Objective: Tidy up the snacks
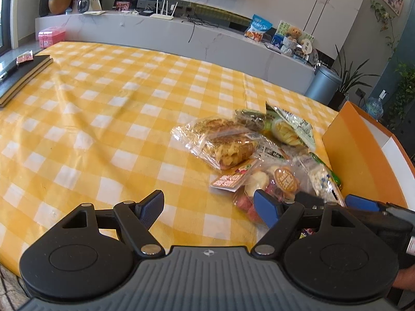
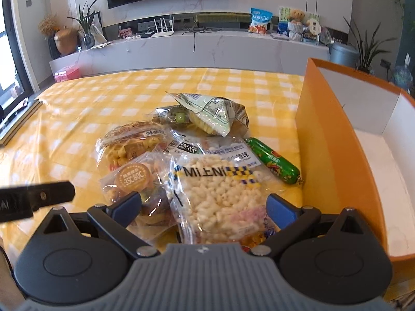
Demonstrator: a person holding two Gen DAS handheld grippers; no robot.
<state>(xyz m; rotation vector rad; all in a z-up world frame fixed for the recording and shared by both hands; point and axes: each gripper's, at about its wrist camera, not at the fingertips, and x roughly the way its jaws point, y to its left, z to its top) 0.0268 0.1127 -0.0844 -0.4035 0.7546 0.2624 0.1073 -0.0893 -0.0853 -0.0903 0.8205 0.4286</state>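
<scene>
Left wrist view: left gripper [image 1: 208, 210] spread wide, nothing between jaws, tilted down over yellow check cloth [image 1: 103, 119], left of snack pile [image 1: 249, 150]. Orange box [image 1: 363, 160] stands just right of pile. Right gripper's blue tips visible at lower right.

Right wrist view: right gripper [image 2: 203, 206] released, jaws straddling puffed-rice pack [image 2: 220, 197], pads apart from the film. Unit angled down, approx. centred on pack. Green sausage [image 2: 272, 163] lies near box wall.

Procedure (judged): close across pack's width, grip lightly to avoid crushing contents, lift clear of pkgs beneath, transfer into box. Keep left unit clear.
</scene>
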